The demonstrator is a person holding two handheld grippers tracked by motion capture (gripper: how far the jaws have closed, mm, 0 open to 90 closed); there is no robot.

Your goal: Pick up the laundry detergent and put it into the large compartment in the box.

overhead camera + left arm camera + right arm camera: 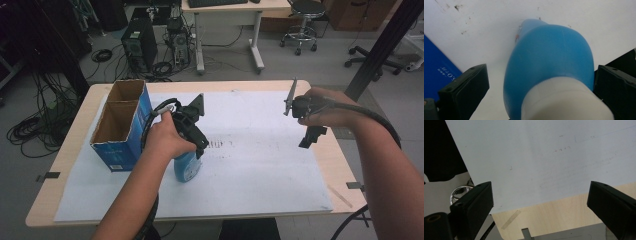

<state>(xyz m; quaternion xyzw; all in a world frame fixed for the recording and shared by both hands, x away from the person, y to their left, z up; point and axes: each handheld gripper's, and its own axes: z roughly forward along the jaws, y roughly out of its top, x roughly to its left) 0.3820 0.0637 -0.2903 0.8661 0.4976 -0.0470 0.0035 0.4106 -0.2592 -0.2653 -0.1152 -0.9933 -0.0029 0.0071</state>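
The blue bottle (549, 65) is straddled at its white-capped neck by the parted left gripper (192, 131), one jaw not yet touching, beside the blue cardboard box (122, 125), presumably for loading, while the right gripper (306, 125) is held spread and empty above the white sheet (549, 157).

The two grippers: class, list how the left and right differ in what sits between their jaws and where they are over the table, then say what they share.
The left gripper has a blue bottle between its jaws; the right gripper has nothing between its jaws. The left is beside the blue box; the right hangs near the table's far right side. Both have black jaws standing apart.
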